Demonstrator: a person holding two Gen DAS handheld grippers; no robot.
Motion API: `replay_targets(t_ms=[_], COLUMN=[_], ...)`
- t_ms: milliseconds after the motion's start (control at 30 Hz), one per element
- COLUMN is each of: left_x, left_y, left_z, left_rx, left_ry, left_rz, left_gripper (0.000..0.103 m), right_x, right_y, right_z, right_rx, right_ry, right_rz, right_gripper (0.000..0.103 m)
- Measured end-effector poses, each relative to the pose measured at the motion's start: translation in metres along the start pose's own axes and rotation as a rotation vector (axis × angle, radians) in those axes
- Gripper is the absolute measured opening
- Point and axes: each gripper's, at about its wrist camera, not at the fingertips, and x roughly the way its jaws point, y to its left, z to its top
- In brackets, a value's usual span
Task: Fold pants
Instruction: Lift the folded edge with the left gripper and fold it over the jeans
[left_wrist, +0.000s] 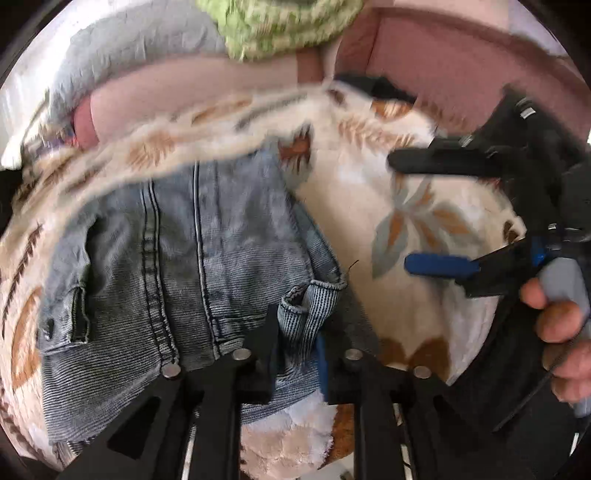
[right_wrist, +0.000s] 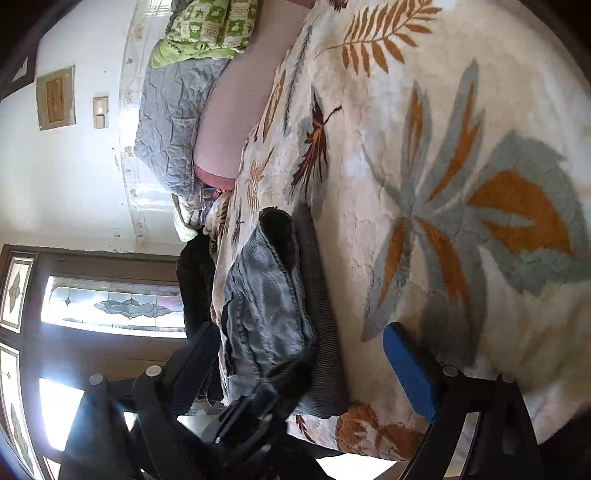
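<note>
Light blue denim pants (left_wrist: 177, 258) lie folded on a cream blanket with leaf prints (left_wrist: 424, 192). My left gripper (left_wrist: 295, 347) is shut on a bunched hem of the pants (left_wrist: 314, 299) at their near right corner. My right gripper (left_wrist: 417, 210) shows at the right in the left wrist view, open and empty, its black and blue fingers wide apart above the blanket. In the right wrist view the pants (right_wrist: 266, 295) lie left of centre between my open fingers (right_wrist: 410, 369), with nothing held. The left gripper's body (right_wrist: 243, 421) sits at the pants' near end.
A grey quilt (right_wrist: 170, 122), a green patterned cloth (right_wrist: 207, 33) and a pink pillow (right_wrist: 232, 122) lie at the far end of the bed. A dark garment (left_wrist: 373, 86) lies beyond the blanket. A stained-glass door (right_wrist: 110, 306) and white wall flank the bed.
</note>
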Motion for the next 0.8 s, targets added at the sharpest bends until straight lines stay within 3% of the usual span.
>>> replay_targets(t_ms=[33,67,133,233,333,400,467,567,633,667,700,800], left_x=[-0.006,-0.016,-0.049,-0.098,-0.12,-0.112,-0.098,-0.069,-0.039,-0.027,-0.028,-0.047], left_y=[0.003,0.009,0.025,0.061,0.108,0.136,0.151,0.151,0.137,0.13,0.124,0.127], left_z=[0.004,0.008,0.015,0.014,0.008,0.0,-0.008,-0.021,-0.025,-0.029,-0.027,-0.021], left_rx=[-0.019,-0.048,-0.103,-0.174,-0.272,-0.338,-0.394,-0.39,-0.326,-0.294,-0.274,-0.313], left_ry=[0.012,0.012,-0.078,-0.216,-0.284,-0.24,-0.19,-0.118,0.006,0.046,0.023,-0.025], left_rz=[-0.042,-0.085,-0.122,-0.099,0.004,0.075,0.077,0.081,0.078,0.099,0.12,0.095], left_gripper=[0.038,0.039,0.044,0.062,0.067,0.067,0.067,0.067,0.069,0.07,0.07,0.069], right_x=[-0.002,-0.003,-0.007,-0.009,-0.006,0.006,0.018,0.042,0.065,0.067,0.058,0.042], right_y=[0.001,0.003,0.01,0.038,0.073,0.098,0.111,0.099,0.057,0.039,0.034,0.058], right_z=[0.0,0.0,-0.002,-0.008,-0.017,-0.026,-0.034,-0.046,-0.049,-0.049,-0.049,-0.047], right_rx=[-0.004,-0.006,-0.014,-0.071,-0.139,-0.169,-0.197,-0.193,-0.145,-0.085,-0.038,-0.089], right_ry=[-0.004,-0.009,-0.013,-0.01,0.017,0.067,0.107,0.139,0.162,0.149,0.118,0.1], right_rz=[-0.003,-0.005,0.01,0.042,0.1,0.173,0.193,0.085,-0.125,-0.107,-0.043,-0.079], right_gripper=[0.092,0.092,0.092,0.091,0.091,0.091,0.091,0.091,0.09,0.081,0.081,0.084])
